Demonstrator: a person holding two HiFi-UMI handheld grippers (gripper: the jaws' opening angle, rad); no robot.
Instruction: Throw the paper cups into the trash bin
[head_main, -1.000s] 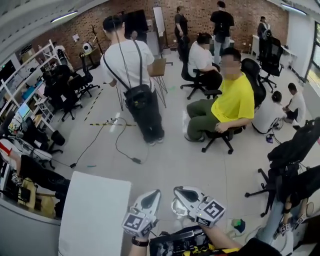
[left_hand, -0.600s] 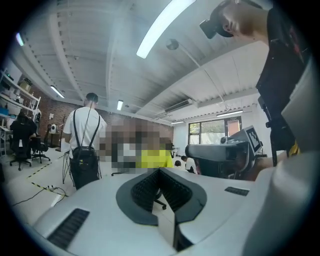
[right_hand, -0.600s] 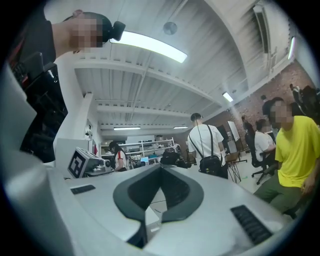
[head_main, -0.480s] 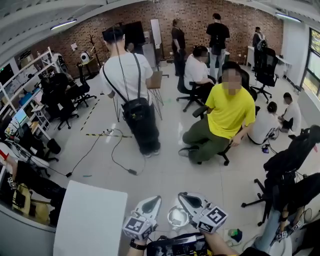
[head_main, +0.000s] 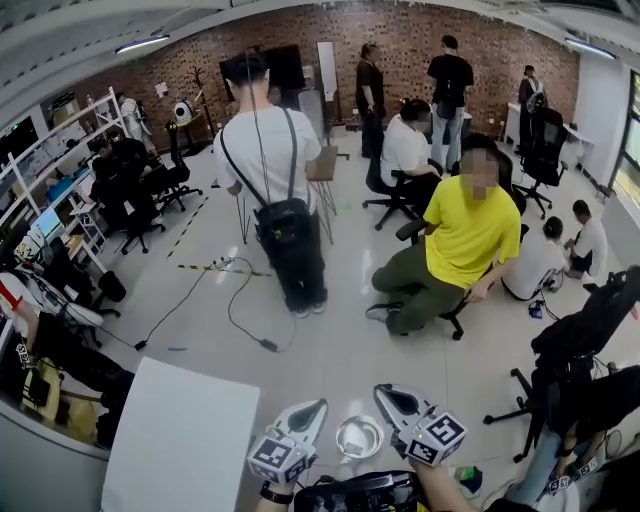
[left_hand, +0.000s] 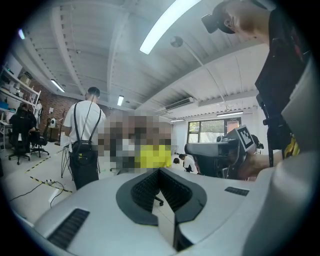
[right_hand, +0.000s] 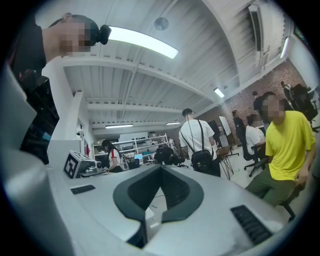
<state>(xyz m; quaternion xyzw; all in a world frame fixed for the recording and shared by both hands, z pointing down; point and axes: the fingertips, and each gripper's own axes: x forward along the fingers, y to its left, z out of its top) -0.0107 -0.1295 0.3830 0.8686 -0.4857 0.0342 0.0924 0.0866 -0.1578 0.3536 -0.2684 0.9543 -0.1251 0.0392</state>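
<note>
Low in the head view, my left gripper and right gripper are held side by side, pointing out over the floor. Both are shut with nothing between the jaws. In the left gripper view and the right gripper view the pads meet at the tip. Between the two grippers and below them is a round, pale-rimmed container, seen from above. I cannot tell whether it is a cup or a bin. I can make out no other paper cup.
A white table stands at the lower left. A standing person in a white shirt and a seated person in yellow are ahead. A cable runs across the floor. Black office chairs stand at the right, shelves at the left.
The head view has shifted, so both grippers sit lower in the frame and slightly further right. The round container shows more fully between them. The person in yellow has moved a little.
</note>
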